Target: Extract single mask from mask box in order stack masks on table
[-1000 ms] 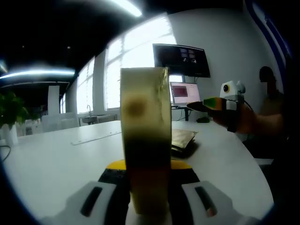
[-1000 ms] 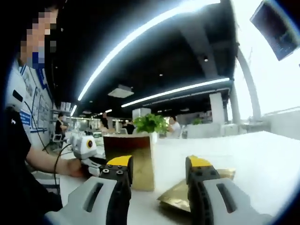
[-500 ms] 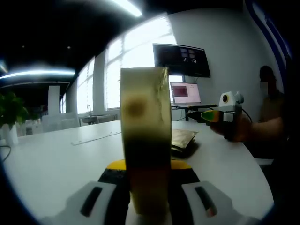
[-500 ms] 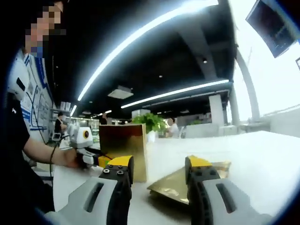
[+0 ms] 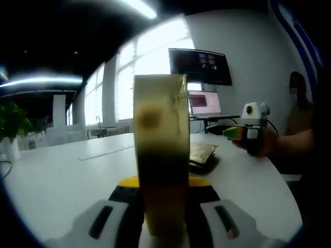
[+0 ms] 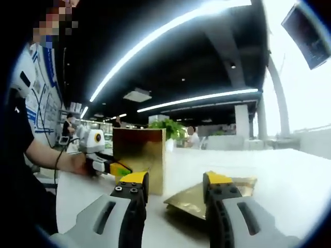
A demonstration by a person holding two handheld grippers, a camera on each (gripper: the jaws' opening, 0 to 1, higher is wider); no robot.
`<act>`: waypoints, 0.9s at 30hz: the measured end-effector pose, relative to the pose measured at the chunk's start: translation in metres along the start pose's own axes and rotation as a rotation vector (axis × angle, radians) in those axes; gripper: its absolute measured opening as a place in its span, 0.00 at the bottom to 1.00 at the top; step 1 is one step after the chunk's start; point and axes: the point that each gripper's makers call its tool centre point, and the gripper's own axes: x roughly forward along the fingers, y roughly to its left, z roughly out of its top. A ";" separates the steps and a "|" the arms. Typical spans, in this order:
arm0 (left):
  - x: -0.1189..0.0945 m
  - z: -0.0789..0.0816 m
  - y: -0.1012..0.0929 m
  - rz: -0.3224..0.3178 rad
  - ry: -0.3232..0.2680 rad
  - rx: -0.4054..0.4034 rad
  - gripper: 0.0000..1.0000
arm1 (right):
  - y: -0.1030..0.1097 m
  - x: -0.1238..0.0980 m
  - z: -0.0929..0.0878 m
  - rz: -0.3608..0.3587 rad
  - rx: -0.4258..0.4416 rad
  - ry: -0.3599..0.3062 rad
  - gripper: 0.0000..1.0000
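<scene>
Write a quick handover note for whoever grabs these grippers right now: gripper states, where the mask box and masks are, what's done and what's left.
Left gripper: shut on the gold mask box, held upright on the white table.
Right gripper: open, holding nothing, low over the table beside the box.
Gold mask packets lie flat on the table by the box, so some look already out and stacked.
Left to do: likely pull the next mask from the box and add it to the stack.

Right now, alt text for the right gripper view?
The right gripper, jaws open and empty, points across a white table at an upright gold mask box, with flat gold mask packets lying just beyond the jaws. At left, the left gripper is closed on the box.
</scene>
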 end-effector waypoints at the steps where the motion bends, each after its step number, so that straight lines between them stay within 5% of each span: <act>1: 0.000 0.000 0.000 -0.002 0.000 0.003 0.31 | 0.000 0.000 0.001 0.001 0.000 -0.003 0.39; 12: -0.005 0.011 0.003 -0.002 -0.051 -0.032 0.30 | -0.002 -0.001 0.001 -0.001 -0.002 -0.009 0.39; 27: -0.005 0.028 0.031 0.033 -0.108 -0.068 0.30 | -0.007 -0.003 0.004 -0.006 0.035 -0.031 0.39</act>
